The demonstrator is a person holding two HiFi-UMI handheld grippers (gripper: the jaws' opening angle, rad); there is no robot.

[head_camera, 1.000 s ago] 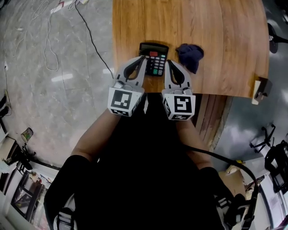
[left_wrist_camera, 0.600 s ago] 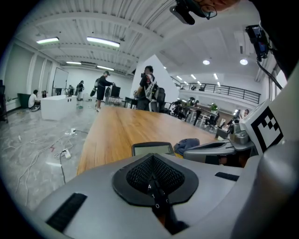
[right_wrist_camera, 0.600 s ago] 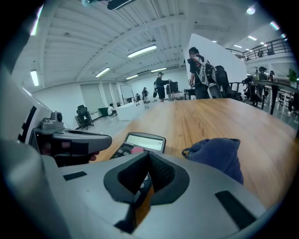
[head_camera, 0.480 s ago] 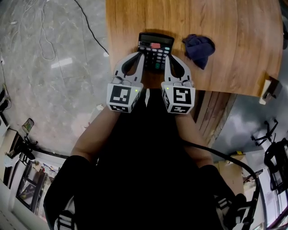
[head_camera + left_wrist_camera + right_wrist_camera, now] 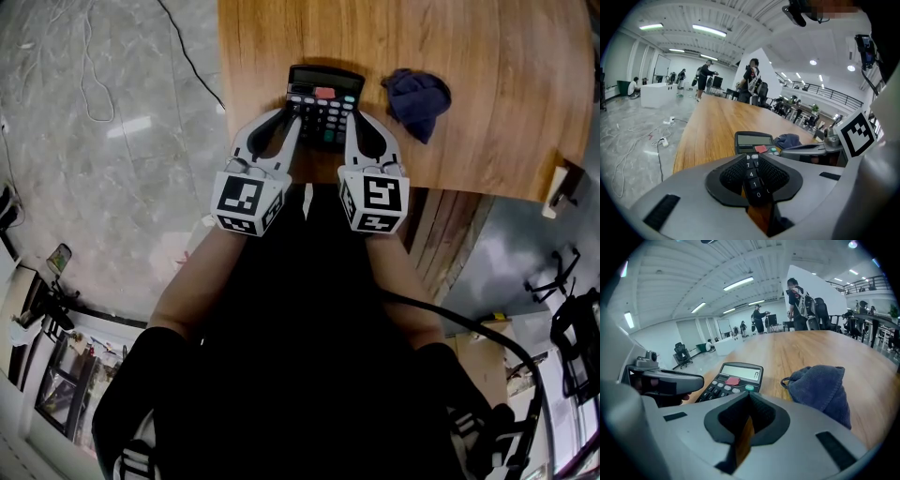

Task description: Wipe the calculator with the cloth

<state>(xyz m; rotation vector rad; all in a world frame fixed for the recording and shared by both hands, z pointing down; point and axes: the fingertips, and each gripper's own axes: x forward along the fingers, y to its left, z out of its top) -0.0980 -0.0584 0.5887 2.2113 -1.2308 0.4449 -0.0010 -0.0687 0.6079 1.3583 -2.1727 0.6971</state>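
A black calculator point(image 5: 323, 92) with a red key lies on the wooden table point(image 5: 487, 56) near its front edge. A crumpled dark blue cloth point(image 5: 418, 97) rests just right of it, touched by nothing. My left gripper point(image 5: 292, 114) hovers at the calculator's near-left corner. Its jaws are opening, and through the narrow gap in the left gripper view point(image 5: 752, 157) I see a column of number keys, not gripped. My right gripper point(image 5: 352, 117) is at the near-right corner, shut and empty point(image 5: 749, 397). In the right gripper view the calculator point(image 5: 736, 376) is left of the cloth point(image 5: 822, 387).
The table's left edge runs just beside the calculator, with grey floor and a black cable point(image 5: 192, 75) beyond. A small fixture point(image 5: 562, 187) sits at the table's right corner. Bare wood stretches behind the calculator. Several people stand far off in the hall.
Both grippers have come down and forward over the calculator's near end. The left gripper's jaws have parted a little; the right stays shut. Cloth and calculator have not moved on the table.
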